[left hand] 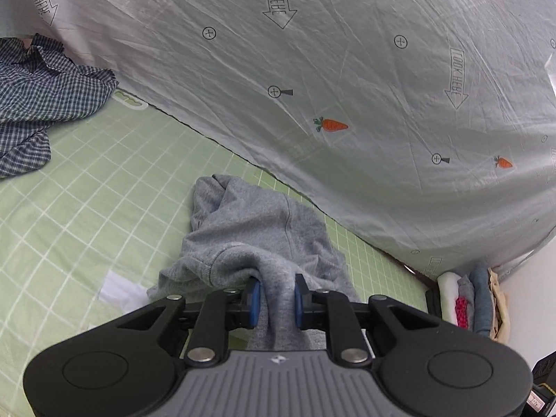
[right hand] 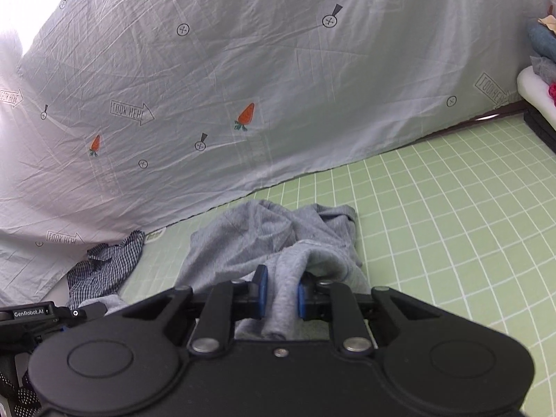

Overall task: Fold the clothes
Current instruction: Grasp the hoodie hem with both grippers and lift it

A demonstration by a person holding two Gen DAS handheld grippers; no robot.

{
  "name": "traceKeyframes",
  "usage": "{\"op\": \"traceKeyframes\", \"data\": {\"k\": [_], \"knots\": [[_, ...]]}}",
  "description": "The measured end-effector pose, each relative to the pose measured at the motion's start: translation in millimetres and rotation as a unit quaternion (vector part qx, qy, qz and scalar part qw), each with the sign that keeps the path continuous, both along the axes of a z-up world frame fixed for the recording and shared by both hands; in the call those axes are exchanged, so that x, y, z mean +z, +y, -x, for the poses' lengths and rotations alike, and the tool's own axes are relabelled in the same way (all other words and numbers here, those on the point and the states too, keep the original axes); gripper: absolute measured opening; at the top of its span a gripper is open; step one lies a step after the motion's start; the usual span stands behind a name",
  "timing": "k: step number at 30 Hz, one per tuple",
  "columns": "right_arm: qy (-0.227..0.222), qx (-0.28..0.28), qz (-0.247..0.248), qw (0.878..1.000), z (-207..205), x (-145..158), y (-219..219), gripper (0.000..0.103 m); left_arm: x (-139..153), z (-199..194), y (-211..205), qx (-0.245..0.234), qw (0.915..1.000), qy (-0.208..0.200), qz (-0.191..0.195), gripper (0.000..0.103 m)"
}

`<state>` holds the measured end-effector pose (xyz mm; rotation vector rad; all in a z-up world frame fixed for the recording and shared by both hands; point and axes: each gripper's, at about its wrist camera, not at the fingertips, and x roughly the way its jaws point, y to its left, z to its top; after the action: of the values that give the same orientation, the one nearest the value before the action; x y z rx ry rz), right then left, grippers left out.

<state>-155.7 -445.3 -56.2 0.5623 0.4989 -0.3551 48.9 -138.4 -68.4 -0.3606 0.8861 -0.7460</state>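
On the green grid-patterned sheet (left hand: 87,187), left gripper (left hand: 277,297) and right gripper (right hand: 280,295) are each pinching the crumpled grey knit garment (left hand: 257,229), probably to spread it flat.

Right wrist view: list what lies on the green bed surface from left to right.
Checked shirt → grey garment, pinched in the right claw → bare green grid sheet → stacked clothes at the far right edge.

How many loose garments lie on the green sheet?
2. The grey garment is bunched mid-sheet, clamped by the left gripper and right gripper. The checked shirt is crumpled to its left by the backdrop. More may be hidden.
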Motion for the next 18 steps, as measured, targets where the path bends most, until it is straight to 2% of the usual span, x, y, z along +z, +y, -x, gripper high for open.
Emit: {"op": "traceKeyframes", "data": {"k": [4, 8, 12, 18], "knots": [[-0.005, 0.000, 0.016, 1.000, -28.4, 5.8, -14.6, 0.017, 6.9, -23.1, -15.2, 0.009, 0.9999, -0.010, 0.004, 0.020], [-0.004, -0.003, 0.013, 1.000, -55.1, 0.3, -30.4, 0.017, -2.7, -52.9, -29.2, 0.014, 0.9999, 0.005, 0.005, 0.020], [0.009, -0.006, 0.004, 1.000, -86.3, -17.8, -50.0, 0.017, -19.7, -89.9, -47.5, 0.020, 0.9995, 0.025, 0.000, 0.020], [0.056, -0.017, -0.014, 0.998, -137.6, -53.8, -80.7, 0.017, -59.0, -143.6, -85.0, 0.012, 0.9969, 0.065, -0.043, 0.020]]}}
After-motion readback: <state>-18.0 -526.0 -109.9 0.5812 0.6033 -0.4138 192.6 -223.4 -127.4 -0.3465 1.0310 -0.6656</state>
